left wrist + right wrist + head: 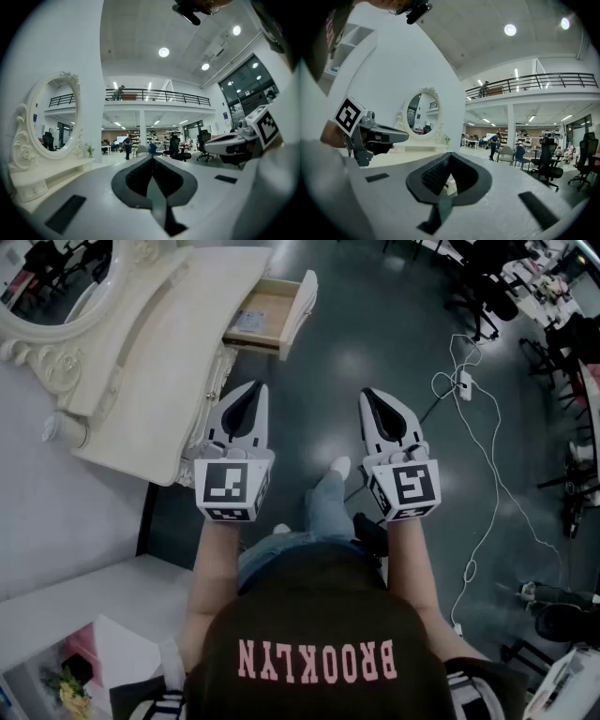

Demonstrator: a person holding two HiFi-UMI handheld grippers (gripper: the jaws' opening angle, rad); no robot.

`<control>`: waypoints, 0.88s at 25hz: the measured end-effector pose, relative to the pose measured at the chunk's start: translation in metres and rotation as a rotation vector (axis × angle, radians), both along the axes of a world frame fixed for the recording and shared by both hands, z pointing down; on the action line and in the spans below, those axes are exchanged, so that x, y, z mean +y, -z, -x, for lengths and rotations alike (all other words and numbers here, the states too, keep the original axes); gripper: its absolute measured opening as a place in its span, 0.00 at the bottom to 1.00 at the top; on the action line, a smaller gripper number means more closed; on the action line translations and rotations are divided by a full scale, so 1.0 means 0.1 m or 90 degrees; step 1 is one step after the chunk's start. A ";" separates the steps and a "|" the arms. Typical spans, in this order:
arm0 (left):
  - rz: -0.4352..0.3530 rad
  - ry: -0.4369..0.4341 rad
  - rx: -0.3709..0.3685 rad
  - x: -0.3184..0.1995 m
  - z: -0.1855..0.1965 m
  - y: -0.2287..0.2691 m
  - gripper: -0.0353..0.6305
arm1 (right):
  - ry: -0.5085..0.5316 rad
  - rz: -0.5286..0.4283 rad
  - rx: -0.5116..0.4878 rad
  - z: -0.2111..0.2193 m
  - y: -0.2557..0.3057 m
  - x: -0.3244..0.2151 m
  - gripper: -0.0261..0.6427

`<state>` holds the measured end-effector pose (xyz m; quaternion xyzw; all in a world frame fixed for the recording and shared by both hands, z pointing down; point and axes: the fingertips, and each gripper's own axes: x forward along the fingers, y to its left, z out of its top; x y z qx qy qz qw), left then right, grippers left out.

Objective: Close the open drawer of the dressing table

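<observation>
The cream dressing table (pixel 141 381) stands at the left of the head view, with its oval mirror (pixel 56 277) at the top left. Its wooden drawer (pixel 272 315) is pulled out over the dark floor, and a flat item lies inside. My left gripper (pixel 258 388) is held level with its jaws shut and empty. Its tips are a short way below the drawer, beside the table's corner. My right gripper (pixel 369 394) hangs level over the floor to the right, also shut and empty. The left gripper view shows the left gripper (pixel 151 159), the table and the mirror (pixel 51 117).
A white cable (pixel 487 456) and a power strip (pixel 462 381) lie on the floor at the right. Office chairs (pixel 487 296) stand at the top right. A white counter (pixel 75 606) is at the lower left. The person's leg and shoe (pixel 340 465) are between the grippers.
</observation>
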<state>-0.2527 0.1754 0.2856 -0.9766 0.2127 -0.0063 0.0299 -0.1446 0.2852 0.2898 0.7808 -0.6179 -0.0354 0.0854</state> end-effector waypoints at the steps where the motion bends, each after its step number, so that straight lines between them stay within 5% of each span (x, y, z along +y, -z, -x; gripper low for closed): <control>1: 0.002 0.000 -0.002 0.00 0.01 -0.01 0.06 | 0.000 -0.001 -0.004 0.00 0.00 0.00 0.03; 9: 0.016 0.015 -0.008 -0.15 -0.14 -0.06 0.06 | 0.023 0.019 -0.007 -0.11 -0.08 -0.16 0.03; 22: 0.020 0.039 -0.031 -0.60 -1.01 -0.14 0.06 | 0.030 0.018 -0.036 -1.09 -0.13 -0.62 0.03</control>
